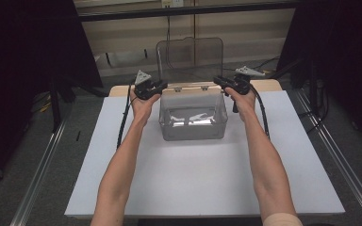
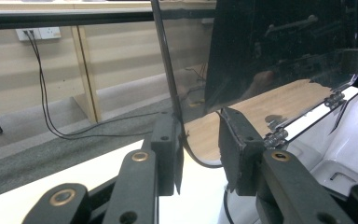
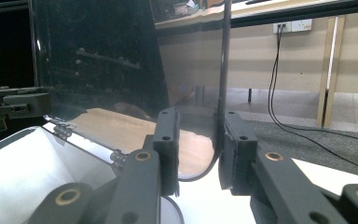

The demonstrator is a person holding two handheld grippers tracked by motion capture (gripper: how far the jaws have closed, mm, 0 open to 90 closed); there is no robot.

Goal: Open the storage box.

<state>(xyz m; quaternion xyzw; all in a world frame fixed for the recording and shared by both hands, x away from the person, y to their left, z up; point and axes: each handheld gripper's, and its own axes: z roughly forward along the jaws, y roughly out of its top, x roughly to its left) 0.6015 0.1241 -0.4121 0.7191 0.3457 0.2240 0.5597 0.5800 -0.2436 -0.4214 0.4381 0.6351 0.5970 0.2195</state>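
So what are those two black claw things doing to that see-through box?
A person holds a gripper in each hand at the back corners of a clear plastic box on a white table. The box's hinged lid stands upright and open. The left gripper has the lid's left edge between its jaws, near one jaw, with a gap to the other. The right gripper has the lid's right edge between its jaws, close to one jaw. Whether either one is really pinching is hard to tell.

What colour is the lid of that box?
The lid is clear, smoky-tinted plastic, standing upright behind the box. The high view shows it best.
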